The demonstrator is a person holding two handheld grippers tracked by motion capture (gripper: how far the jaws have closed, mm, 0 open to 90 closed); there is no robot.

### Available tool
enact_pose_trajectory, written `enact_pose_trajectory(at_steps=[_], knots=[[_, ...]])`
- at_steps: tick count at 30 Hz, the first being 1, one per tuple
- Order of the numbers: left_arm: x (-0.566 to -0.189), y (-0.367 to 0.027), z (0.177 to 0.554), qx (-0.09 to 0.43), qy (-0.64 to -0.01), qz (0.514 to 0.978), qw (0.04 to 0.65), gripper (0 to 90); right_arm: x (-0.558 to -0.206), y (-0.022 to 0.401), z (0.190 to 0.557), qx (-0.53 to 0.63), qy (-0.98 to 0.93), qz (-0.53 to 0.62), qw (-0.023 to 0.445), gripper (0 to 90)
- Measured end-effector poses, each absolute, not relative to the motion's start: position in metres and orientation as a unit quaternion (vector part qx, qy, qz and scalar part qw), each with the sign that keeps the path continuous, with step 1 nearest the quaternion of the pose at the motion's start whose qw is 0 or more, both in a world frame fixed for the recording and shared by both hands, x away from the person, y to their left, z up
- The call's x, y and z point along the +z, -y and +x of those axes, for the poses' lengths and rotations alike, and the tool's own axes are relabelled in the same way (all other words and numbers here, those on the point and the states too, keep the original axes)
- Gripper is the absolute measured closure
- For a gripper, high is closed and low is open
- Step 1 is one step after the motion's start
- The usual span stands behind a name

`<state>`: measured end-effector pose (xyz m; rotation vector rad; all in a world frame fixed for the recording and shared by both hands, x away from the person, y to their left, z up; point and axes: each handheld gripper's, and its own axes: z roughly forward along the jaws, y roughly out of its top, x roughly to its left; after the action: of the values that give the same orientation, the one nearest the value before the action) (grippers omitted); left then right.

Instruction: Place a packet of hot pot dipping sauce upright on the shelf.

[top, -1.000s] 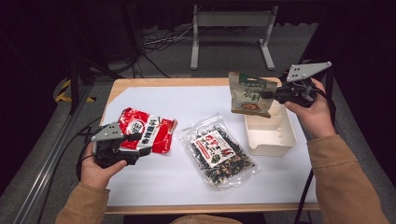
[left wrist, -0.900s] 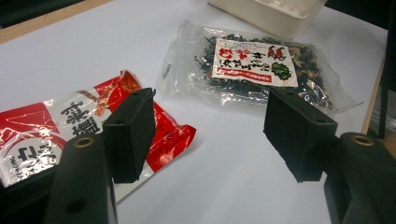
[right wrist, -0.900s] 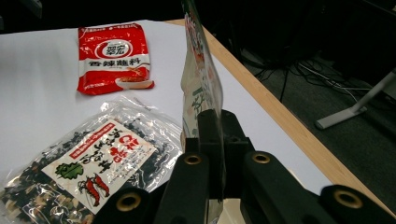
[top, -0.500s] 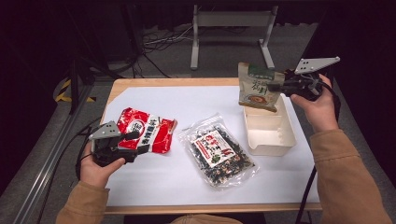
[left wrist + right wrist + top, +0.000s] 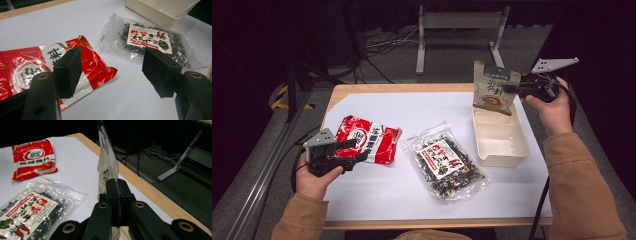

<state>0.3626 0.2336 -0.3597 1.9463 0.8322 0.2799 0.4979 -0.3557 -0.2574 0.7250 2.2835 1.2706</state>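
Observation:
In the high view my right gripper point(image 5: 508, 89) is shut on the edge of a beige and green snack packet point(image 5: 491, 91), which hangs upright in the air over the far end of a white tray point(image 5: 525, 146). The right gripper view shows the packet point(image 5: 106, 162) edge-on, pinched between the closed jaws of my right gripper point(image 5: 117, 185). My left gripper point(image 5: 357, 151) lies low at the near right corner of a red noodle packet point(image 5: 367, 139). Its jaws stand open with nothing between them, the left gripper point(image 5: 112, 67) over that corner of the red packet point(image 5: 25, 67).
A clear bag of dark seaweed mix point(image 5: 444, 162) lies flat in the middle of the white sheet, between the red packet and the tray. The tray point(image 5: 162, 10) holds nothing that I can see. The wooden table edge point(image 5: 150, 192) runs close behind the held packet.
My right gripper has carried the beige packet a little to the right and toward the table's far edge. The left hand has barely moved.

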Motion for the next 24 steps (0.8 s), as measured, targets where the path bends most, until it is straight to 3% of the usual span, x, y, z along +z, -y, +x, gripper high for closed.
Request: enact_pose_trajectory(at_steps=[24], knots=[[-0.363, -0.238, 0.358, 0.117, -0.357, 0.795, 0.476, 32.1, -0.286, 0.367, 0.533, 0.422, -0.836, 0.267, 0.227, 89.9]])
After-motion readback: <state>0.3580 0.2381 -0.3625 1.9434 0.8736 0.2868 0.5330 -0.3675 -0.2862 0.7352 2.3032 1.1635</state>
